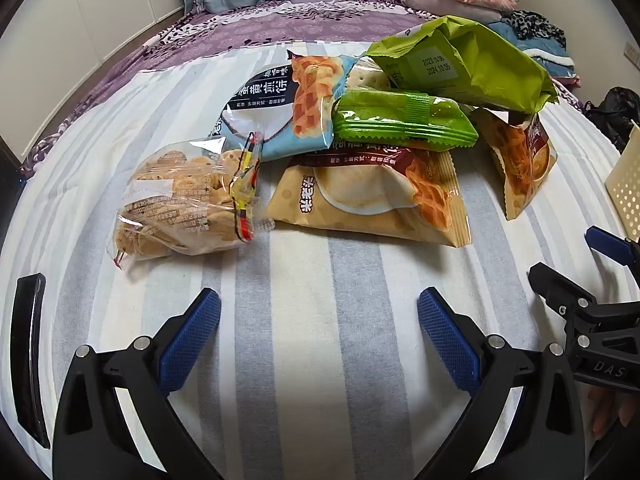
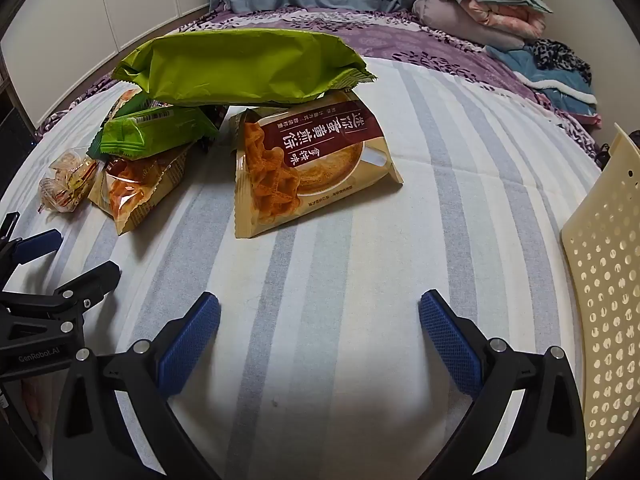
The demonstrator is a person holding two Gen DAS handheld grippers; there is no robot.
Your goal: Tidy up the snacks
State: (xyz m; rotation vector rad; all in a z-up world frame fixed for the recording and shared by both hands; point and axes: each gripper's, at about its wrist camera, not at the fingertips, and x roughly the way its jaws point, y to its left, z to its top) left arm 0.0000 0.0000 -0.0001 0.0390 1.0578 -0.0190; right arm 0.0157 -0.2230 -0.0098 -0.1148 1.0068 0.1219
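A heap of snack packs lies on a striped sheet. In the left wrist view a clear bag of cookies (image 1: 184, 204) sits at the left, a blue pack (image 1: 280, 108) behind it, a tan waffle pack (image 1: 372, 196) in front, a small green pack (image 1: 404, 120) and a big green bag (image 1: 468, 64) on top. My left gripper (image 1: 318, 328) stands open over bare sheet, short of the heap. In the right wrist view a tan waffle pack (image 2: 312, 164) lies ahead under the big green bag (image 2: 244, 68). My right gripper (image 2: 320, 328) is open and holds nothing.
A cream perforated basket (image 2: 600, 280) stands at the right edge, also visible as the basket (image 1: 626, 188) in the left wrist view. Folded clothes (image 2: 484, 12) are piled at the back right on a purple bedspread (image 2: 400, 40). A curtain hangs behind. Each gripper shows at the other view's edge.
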